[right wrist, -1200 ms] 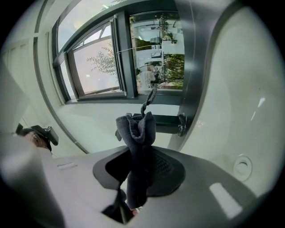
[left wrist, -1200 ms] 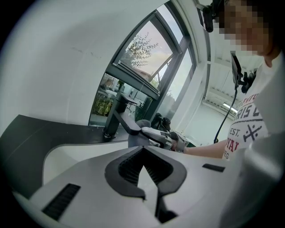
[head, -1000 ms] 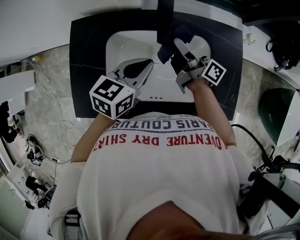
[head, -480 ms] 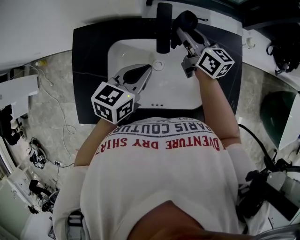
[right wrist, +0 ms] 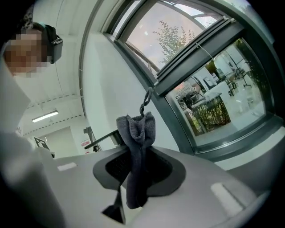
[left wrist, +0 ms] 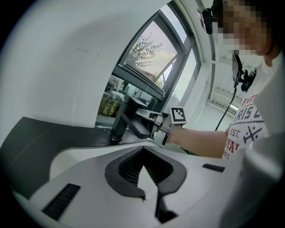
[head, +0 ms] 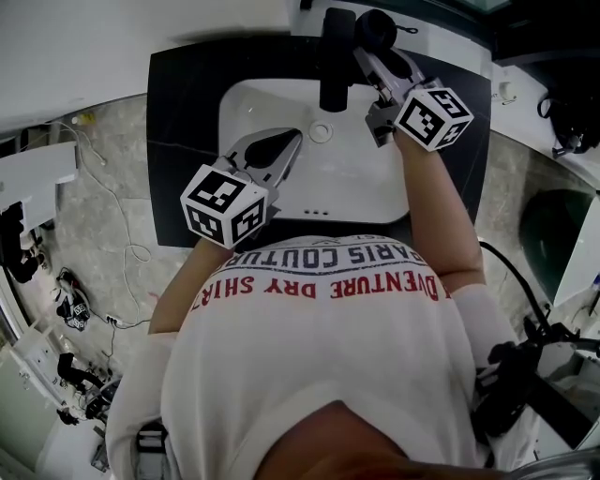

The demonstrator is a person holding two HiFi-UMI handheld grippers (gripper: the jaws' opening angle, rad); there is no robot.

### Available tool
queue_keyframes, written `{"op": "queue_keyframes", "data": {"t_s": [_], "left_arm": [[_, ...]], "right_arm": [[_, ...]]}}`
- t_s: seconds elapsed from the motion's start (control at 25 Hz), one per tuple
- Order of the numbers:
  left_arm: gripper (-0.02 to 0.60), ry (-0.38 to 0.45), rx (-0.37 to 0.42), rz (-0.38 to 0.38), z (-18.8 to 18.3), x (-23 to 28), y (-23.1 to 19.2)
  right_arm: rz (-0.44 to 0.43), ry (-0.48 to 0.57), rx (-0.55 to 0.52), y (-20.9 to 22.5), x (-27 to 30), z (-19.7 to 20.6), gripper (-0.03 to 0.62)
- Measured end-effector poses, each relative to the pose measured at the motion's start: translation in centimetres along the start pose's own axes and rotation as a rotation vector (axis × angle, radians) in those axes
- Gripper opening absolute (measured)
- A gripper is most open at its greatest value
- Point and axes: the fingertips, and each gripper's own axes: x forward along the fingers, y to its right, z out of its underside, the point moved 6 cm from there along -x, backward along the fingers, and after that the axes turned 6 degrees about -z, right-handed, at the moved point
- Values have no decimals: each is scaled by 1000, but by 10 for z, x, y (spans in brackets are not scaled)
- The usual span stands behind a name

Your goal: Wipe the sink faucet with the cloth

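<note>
A black faucet [head: 334, 56] stands at the back of a white sink [head: 361, 183] set in a black countertop [head: 183, 141]. My right gripper [head: 365, 44] sits just right of the faucet's top, shut on a dark grey cloth [head: 376, 28]. In the right gripper view the cloth [right wrist: 136, 133] bunches above the jaws of that gripper [right wrist: 138, 153] and hangs down between them. My left gripper [head: 296, 138] hovers over the basin near the drain [head: 321, 132], jaws closed on nothing. From the left gripper view [left wrist: 143, 150], the faucet [left wrist: 122, 118] and the right gripper [left wrist: 153, 125] appear ahead.
A window [right wrist: 213, 89] runs behind the sink. White counters flank the black top. Cables [head: 112, 234] lie on the stone floor at left, and dark equipment [head: 525, 384] stands at right. The person's body fills the lower head view.
My right gripper has carried the cloth from the faucet's spout over the basin back to the right of the faucet's top. The left gripper has barely shifted.
</note>
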Motion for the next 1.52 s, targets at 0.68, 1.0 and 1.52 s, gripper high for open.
{"op": "queue_keyframes", "data": {"t_s": [0.68, 1.0, 1.52], "left_arm": [[0, -17, 37, 54, 3, -3, 23], [0, -25, 59, 59, -2, -2, 26], [0, -37, 44, 29, -5, -2, 0]], "right_arm": [[-174, -116, -90, -91, -59, 39, 77], [-122, -47, -84, -81, -61, 23, 77], [-17, 127, -154, -43, -14, -54, 77]]}}
